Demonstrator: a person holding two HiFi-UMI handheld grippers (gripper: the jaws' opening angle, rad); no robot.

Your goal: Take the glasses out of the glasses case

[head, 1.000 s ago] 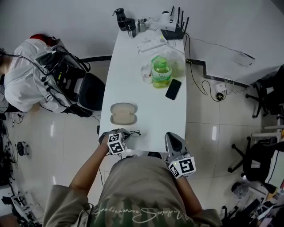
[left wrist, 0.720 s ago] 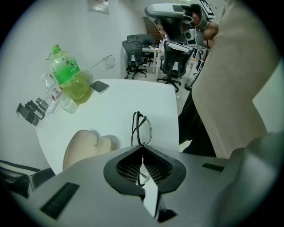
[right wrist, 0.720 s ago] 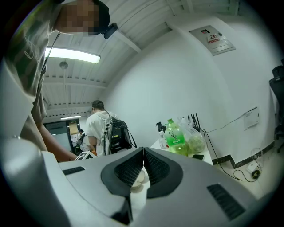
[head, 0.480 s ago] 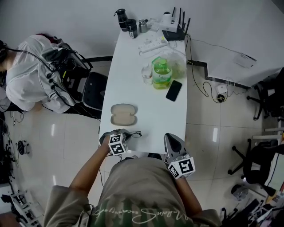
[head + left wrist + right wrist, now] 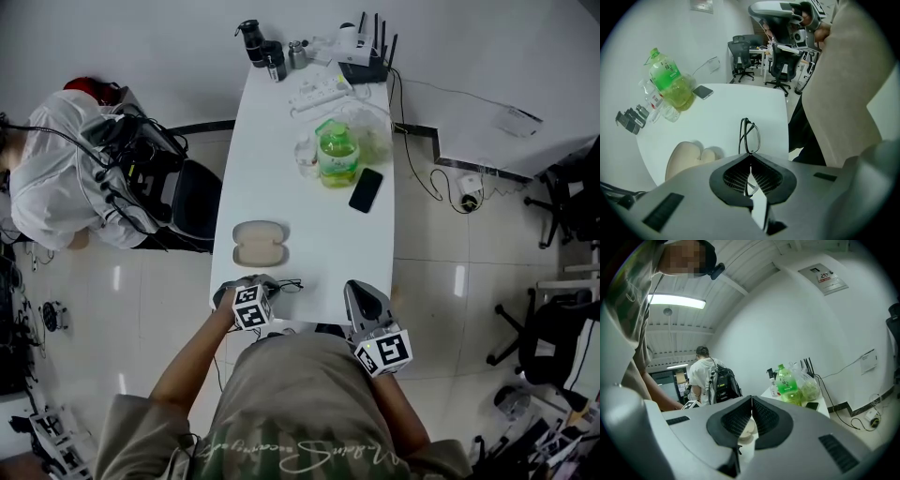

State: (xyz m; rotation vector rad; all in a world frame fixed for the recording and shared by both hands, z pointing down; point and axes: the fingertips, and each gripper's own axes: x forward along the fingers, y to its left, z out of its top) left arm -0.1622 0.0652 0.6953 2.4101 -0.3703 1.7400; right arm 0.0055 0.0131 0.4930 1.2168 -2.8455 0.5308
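Observation:
A beige glasses case (image 5: 260, 243) lies on the white table (image 5: 328, 253), left of the middle; it also shows as the case (image 5: 688, 157) just past my left jaws. The black-framed glasses (image 5: 749, 136) stick out beyond my left gripper (image 5: 750, 160), which is shut on one temple. From above, the glasses (image 5: 289, 284) hang over the table's near edge, in front of the left gripper (image 5: 268, 282). At the near right corner my right gripper (image 5: 360, 289) is shut with nothing held; the right gripper (image 5: 750, 403) shows its pads pressed together.
A green bottle (image 5: 337, 155), a clear bag and a black phone (image 5: 366, 189) sit at mid table. A router (image 5: 366, 54), power strip and black items (image 5: 262, 42) crowd the far end. A person with a backpack (image 5: 66, 178) and a chair (image 5: 192, 199) are left of the table.
Both grippers stay almost still, the glasses still held by the left one. The person at the left has shifted a little.

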